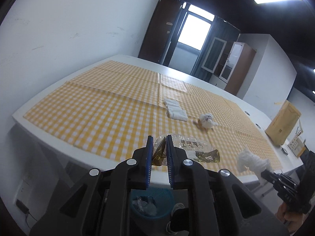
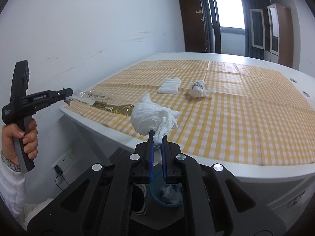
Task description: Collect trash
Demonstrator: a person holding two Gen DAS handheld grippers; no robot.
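Note:
My left gripper (image 1: 159, 139) is shut on a clear and gold plastic wrapper (image 1: 189, 147) at the near edge of the table; the wrapper also shows in the right wrist view (image 2: 102, 104), held by the left gripper (image 2: 68, 96). My right gripper (image 2: 157, 137) is shut on a crumpled white tissue (image 2: 151, 118), held just above the table's edge; it also shows in the left wrist view (image 1: 250, 160). A blue trash basket (image 2: 157, 194) with clear plastic in it stands on the floor below both grippers (image 1: 137, 214).
A crumpled stained tissue (image 2: 197, 89) and a stack of folded white napkins (image 2: 170, 85) lie on the yellow checked tablecloth (image 2: 236, 118). A brown paper bag (image 1: 281, 123) stands at the table's right side. A white wall runs along the left.

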